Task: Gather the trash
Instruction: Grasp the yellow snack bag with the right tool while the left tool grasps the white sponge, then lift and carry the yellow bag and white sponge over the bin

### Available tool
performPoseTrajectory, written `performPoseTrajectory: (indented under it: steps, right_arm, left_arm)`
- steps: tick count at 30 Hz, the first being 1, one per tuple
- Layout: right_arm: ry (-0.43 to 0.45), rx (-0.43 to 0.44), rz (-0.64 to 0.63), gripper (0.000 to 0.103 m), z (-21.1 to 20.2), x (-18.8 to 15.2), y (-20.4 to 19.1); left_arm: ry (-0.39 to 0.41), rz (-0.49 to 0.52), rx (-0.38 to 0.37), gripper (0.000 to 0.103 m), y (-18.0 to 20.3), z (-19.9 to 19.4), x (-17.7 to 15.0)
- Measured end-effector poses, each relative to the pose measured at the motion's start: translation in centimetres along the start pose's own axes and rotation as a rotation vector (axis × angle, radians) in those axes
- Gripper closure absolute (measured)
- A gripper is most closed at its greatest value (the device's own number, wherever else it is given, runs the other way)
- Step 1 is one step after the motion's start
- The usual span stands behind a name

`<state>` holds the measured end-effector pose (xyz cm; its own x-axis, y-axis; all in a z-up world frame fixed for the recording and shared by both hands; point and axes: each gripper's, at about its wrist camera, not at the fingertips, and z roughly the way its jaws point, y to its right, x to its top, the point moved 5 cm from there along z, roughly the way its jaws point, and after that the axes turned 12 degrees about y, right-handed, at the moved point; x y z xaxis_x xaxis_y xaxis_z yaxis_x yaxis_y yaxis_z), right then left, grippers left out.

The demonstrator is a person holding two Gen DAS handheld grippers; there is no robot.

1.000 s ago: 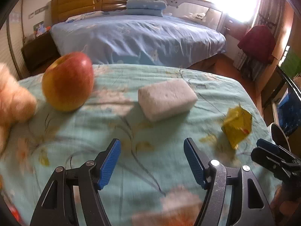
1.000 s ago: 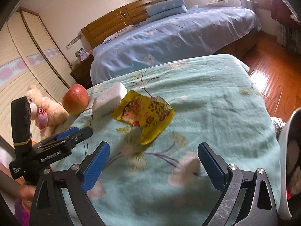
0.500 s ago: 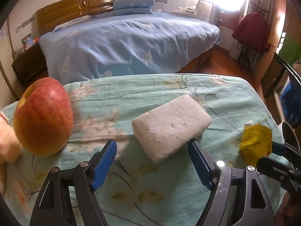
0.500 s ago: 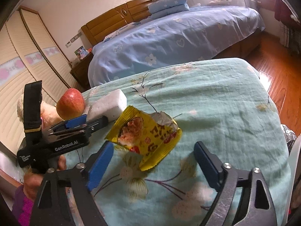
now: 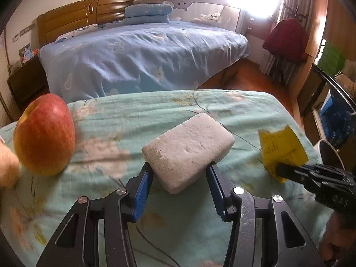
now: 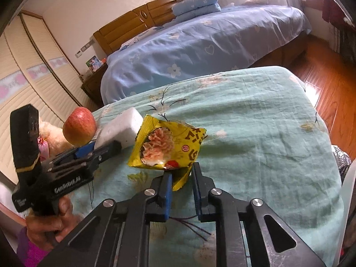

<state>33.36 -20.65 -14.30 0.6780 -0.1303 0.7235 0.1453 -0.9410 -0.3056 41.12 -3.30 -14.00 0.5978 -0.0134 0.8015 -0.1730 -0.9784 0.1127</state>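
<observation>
A white foam block (image 5: 189,151) lies on the green flowered bedcover (image 5: 138,115). My left gripper (image 5: 179,182) has its blue jaws against both sides of the block's near end, shut on it. A yellow snack wrapper (image 6: 169,142) is pinched at its lower corner by my right gripper (image 6: 181,178), which is nearly closed on it and holds it raised off the cover. The wrapper also shows in the left wrist view (image 5: 281,149), and the block in the right wrist view (image 6: 120,131).
A red apple (image 5: 44,135) sits left of the block, with a beige plush toy (image 6: 52,138) beside it. A white bin rim (image 5: 329,155) stands at the cover's right edge. A blue bed (image 5: 138,51) lies beyond.
My left gripper moved forward and closed on the foam block. My right gripper moved onto the wrapper, closed on its corner and lifted it.
</observation>
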Motion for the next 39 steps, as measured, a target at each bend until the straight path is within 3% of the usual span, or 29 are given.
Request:
performPoseTrajectory:
  steps: [10, 24, 39]
  right_arm:
    - [0.011, 0.003, 0.008, 0.088, -3.4, -1.3, 0.3]
    - [0.034, -0.001, 0.021, 0.088, -9.3, -4.4, 0.9]
    - [0.076, -0.037, 0.043, 0.088, -14.6, -6.0, 3.4]
  left_arm:
    - [0.019, -0.045, -0.006, 0.055, 2.8, -4.8, -2.4]
    - [0.027, -0.024, -0.029, 0.055, 8.1, -11.3, -5.2]
    - [0.033, 0.005, -0.063, 0.055, 12.3, -14.9, -6.3]
